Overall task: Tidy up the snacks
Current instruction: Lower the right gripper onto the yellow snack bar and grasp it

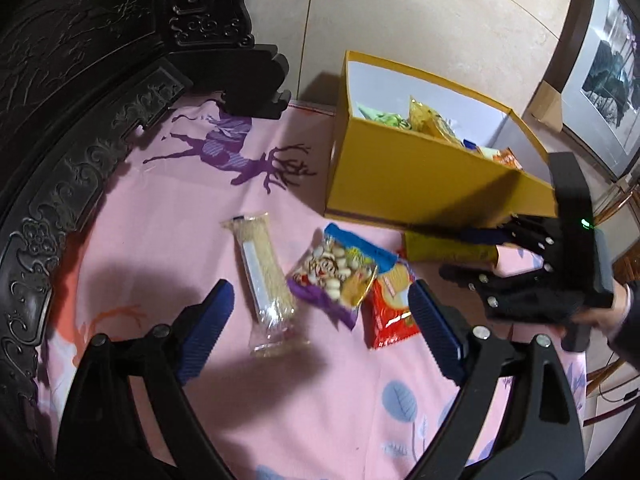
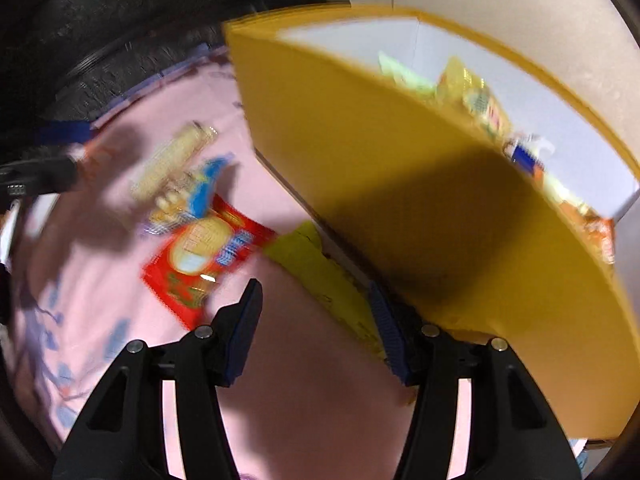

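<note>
A yellow box (image 1: 404,184) with a white inside holds several snack packs (image 1: 432,122) and stands on the pink cloth. In front of it lie a clear pack of noodle sticks (image 1: 262,280), a blue and purple biscuit bag (image 1: 340,274), a red cracker pack (image 1: 392,304) and a yellow packet (image 1: 448,248). My left gripper (image 1: 320,308) is open and empty above the biscuit bag. My right gripper (image 2: 316,308) is open, its jaws on either side of the yellow packet (image 2: 320,276) beside the box (image 2: 400,208). It also shows in the left wrist view (image 1: 496,248).
Dark carved wooden furniture (image 1: 92,92) rings the left and back of the pink cloth (image 1: 312,392). A beige wall (image 1: 432,20) is behind the box. A framed picture (image 1: 604,76) leans at the far right. The right wrist view is blurred by motion.
</note>
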A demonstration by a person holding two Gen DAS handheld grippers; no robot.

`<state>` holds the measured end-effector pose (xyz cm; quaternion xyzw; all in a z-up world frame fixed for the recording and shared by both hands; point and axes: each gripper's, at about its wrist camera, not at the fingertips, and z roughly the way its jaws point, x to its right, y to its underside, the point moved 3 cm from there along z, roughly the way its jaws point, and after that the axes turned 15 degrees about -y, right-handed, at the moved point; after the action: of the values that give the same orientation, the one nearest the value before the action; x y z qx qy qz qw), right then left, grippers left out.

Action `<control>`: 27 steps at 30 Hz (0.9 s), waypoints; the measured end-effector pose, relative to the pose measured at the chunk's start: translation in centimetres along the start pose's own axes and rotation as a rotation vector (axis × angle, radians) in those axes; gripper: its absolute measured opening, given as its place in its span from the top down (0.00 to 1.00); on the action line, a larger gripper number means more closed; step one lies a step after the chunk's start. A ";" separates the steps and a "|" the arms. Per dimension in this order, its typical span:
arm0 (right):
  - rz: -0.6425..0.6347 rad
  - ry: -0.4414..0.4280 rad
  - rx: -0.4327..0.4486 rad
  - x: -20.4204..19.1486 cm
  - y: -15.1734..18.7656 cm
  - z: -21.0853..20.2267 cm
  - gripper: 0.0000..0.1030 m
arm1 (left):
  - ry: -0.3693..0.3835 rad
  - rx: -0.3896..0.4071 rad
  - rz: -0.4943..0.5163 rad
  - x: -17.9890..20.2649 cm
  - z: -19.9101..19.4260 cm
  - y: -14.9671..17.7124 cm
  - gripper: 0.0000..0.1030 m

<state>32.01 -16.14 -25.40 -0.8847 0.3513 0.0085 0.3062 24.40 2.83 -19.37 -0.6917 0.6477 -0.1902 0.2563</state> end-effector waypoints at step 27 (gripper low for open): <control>0.049 -0.066 -0.121 -1.5 1.8 1.6 0.53 | 0.053 -0.063 0.010 1.7 0.7 1.9 0.12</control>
<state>30.07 -15.35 -27.35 -0.8919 0.3616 0.0664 0.2632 23.45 1.14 -21.14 -0.6909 0.6635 -0.1867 0.2183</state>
